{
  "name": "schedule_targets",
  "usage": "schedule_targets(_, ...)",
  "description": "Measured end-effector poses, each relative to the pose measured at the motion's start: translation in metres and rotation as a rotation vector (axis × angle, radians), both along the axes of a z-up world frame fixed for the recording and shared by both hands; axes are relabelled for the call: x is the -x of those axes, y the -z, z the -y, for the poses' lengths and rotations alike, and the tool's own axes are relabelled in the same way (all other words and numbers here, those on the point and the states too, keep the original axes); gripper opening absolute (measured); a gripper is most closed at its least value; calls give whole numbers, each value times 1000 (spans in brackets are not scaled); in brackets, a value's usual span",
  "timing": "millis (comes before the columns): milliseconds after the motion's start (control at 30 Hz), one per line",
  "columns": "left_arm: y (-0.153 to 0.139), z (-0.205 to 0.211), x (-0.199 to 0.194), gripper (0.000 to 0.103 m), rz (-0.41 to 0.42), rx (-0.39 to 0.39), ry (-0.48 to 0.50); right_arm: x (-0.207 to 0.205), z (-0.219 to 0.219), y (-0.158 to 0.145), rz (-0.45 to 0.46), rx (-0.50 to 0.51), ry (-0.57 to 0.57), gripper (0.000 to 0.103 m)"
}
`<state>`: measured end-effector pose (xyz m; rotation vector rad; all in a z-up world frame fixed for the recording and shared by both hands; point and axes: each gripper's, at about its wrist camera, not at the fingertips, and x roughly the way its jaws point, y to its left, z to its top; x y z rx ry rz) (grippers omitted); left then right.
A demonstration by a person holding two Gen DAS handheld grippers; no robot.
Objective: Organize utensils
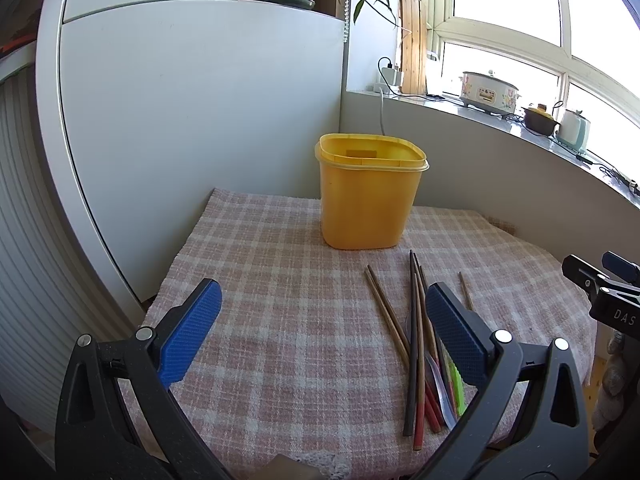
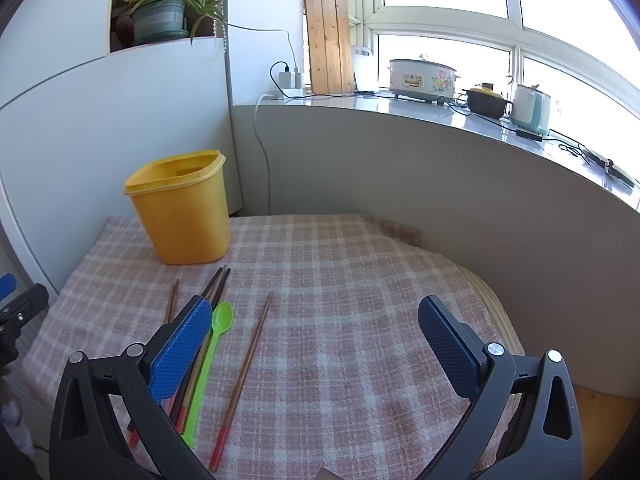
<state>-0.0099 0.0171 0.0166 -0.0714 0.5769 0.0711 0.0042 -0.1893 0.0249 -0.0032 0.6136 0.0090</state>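
A yellow plastic container (image 1: 370, 194) stands upright and open at the back of the checked cloth (image 1: 280, 300); it also shows in the right wrist view (image 2: 182, 212). Several chopsticks (image 1: 416, 340) lie in a loose bunch in front of it, some with red ends, with a green spoon (image 2: 208, 356) among them. One chopstick (image 2: 244, 368) lies apart to the right. My left gripper (image 1: 324, 308) is open and empty, above the cloth left of the bunch. My right gripper (image 2: 316, 320) is open and empty, its left finger (image 2: 184, 348) over the bunch.
A white cabinet (image 1: 180, 120) stands at the left and back. A grey wall and a windowsill (image 2: 440, 108) with a cooker, pot and kettle run along the right. The table's edge (image 2: 504, 320) curves at the right.
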Motion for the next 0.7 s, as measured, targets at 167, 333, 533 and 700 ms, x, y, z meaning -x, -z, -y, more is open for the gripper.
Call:
schedule_targets(167,0,0,2,103,3,1,0,2,-1,-3,7,1,-1,102)
schedule_targets(333,-1,0,5,103,8,4,2,4,-2,-6,18,4,-2,102)
schedule_targets(533,-3,1,6,103,11,7,4,8,-2,-9,27,6,0,102)
schedule_targets(700,-8,2,13,103,31,11,4,14,-3,-16,53,9,3,102)
